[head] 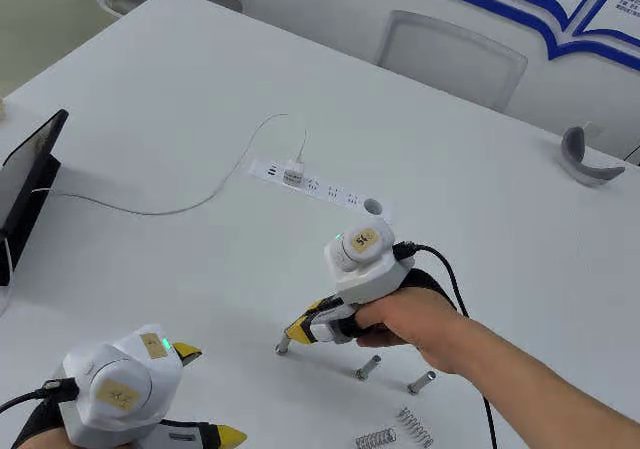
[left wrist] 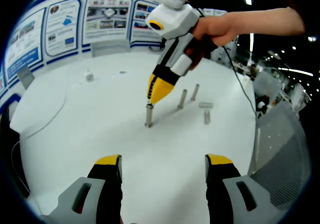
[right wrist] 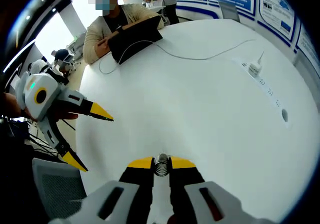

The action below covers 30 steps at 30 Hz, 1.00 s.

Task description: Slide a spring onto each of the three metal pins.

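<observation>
White table (head: 150, 99), head view: your right claw (head: 303, 331) tips down at the nearest pin (head: 283, 345), likely to line its spring up with the shaft. 2 more pins (head: 367, 367) sit just behind the claw, with 2 loose springs (head: 376, 437) beyond them.

Left gripper view: your left claw (left wrist: 164, 160) gapes wide, empty, well back from the pin, probably keeping clear.

Right gripper view: jaws pinched on 1 spring (right wrist: 161, 165), held at the tips so it can slide onto the pin.
</observation>
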{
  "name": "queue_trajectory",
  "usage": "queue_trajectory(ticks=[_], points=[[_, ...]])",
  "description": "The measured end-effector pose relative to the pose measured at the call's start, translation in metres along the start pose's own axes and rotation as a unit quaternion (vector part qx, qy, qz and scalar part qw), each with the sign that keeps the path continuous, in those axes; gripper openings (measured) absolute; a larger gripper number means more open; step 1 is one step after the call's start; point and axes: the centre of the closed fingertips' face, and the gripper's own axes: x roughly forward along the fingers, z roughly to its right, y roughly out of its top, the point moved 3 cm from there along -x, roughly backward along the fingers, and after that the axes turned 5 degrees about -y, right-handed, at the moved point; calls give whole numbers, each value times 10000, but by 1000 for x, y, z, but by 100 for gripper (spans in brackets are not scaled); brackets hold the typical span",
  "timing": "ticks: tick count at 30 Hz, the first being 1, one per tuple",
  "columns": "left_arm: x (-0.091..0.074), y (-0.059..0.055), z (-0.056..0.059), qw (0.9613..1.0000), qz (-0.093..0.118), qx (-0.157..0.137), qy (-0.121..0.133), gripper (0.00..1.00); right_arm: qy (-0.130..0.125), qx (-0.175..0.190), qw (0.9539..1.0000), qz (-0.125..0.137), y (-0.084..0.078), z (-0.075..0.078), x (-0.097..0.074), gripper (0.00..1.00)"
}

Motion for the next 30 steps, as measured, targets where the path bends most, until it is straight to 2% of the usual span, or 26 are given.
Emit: queue_trajectory(ticks=[7, 13, 30], points=[[0, -2, 1, 10000, -17, -11, -16, 69, -2, -123, 9999, 36, 5, -2, 2, 13], [0, -3, 0, 10000, -23, -28, -16, 68, -66, -472, 9988, -67, 5, -6, 4, 13], [-1, -4, 0, 10000, -22, -46, -6, 68, -143, -798, 9965, -194, 2, -9, 16, 13]])
